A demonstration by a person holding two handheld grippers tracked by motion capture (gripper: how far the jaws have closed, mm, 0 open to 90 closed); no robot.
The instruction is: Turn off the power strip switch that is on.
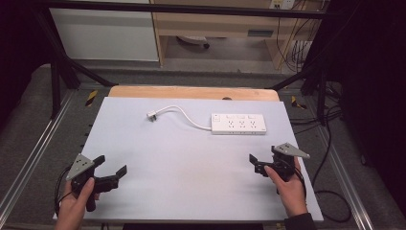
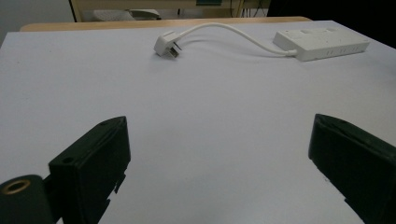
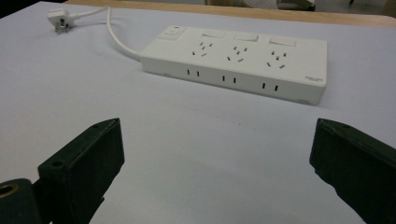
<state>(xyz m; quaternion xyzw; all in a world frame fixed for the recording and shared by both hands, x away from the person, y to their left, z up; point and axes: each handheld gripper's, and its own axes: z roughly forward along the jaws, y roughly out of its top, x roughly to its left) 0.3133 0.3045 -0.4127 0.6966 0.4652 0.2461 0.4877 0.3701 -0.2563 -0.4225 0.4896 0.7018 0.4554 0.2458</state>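
A white power strip (image 1: 238,123) lies flat at the back right of the white mat (image 1: 191,191). Its white cable curves left to a loose plug (image 1: 152,115) lying on the mat. My left gripper (image 1: 112,165) is held at the front left, open and empty, pointing toward the plug (image 2: 166,45) and the strip (image 2: 322,43) far ahead. At the front right my right gripper (image 1: 265,155) is open with nothing between its jaws. It faces the power strip (image 3: 238,60) a short way ahead, with the plug (image 3: 58,18) at the far left.
The mat covers a wooden table whose edge (image 1: 191,92) shows at the back. A dark metal frame (image 1: 57,72) surrounds the table. Black cables (image 1: 330,191) trail on the floor at the right. A wooden shelf unit (image 1: 215,28) stands behind.
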